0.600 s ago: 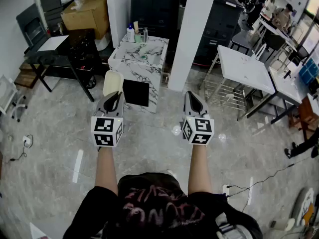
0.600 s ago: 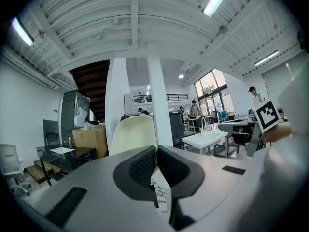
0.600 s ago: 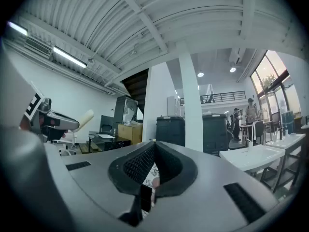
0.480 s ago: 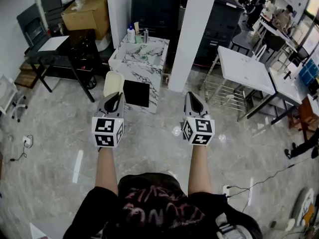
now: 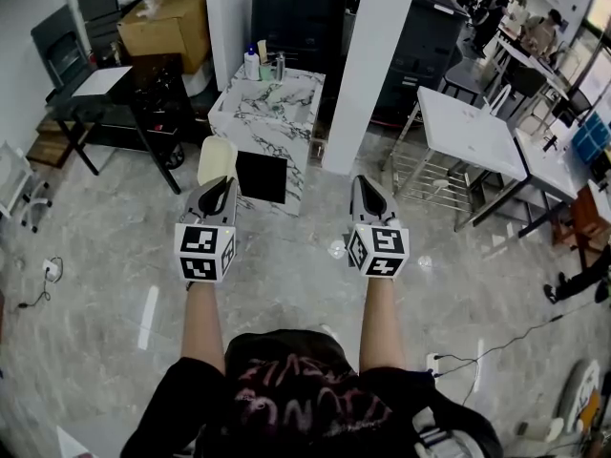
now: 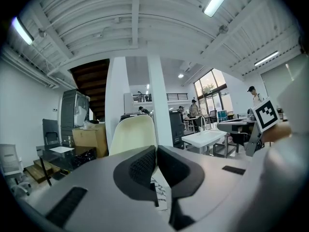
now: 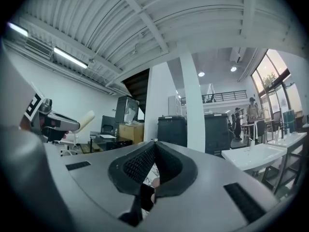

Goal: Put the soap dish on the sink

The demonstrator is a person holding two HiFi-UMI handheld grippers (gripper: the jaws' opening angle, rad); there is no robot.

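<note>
A cream oval soap dish [image 5: 215,157] stands on edge in my left gripper [image 5: 219,183], which is shut on its lower rim. In the left gripper view the dish [image 6: 133,134] rises above the closed left gripper [image 6: 156,150]. My right gripper [image 5: 367,182] is level with the left one and shut, with nothing between its fingers; the right gripper view shows the same gripper [image 7: 154,145] with its pads pressed together. Both hang over the floor. Ahead stands a marble-topped counter [image 5: 250,122]. To the right is a white basin top on a metal frame [image 5: 468,134].
Bottles [image 5: 250,64] stand at the counter's far end. A white pillar [image 5: 368,65] rises between counter and basin stand. A black table [image 5: 105,103] and a cardboard box [image 5: 167,22] are at the left. Cables [image 5: 477,356] lie on the floor. People sit at desks far right.
</note>
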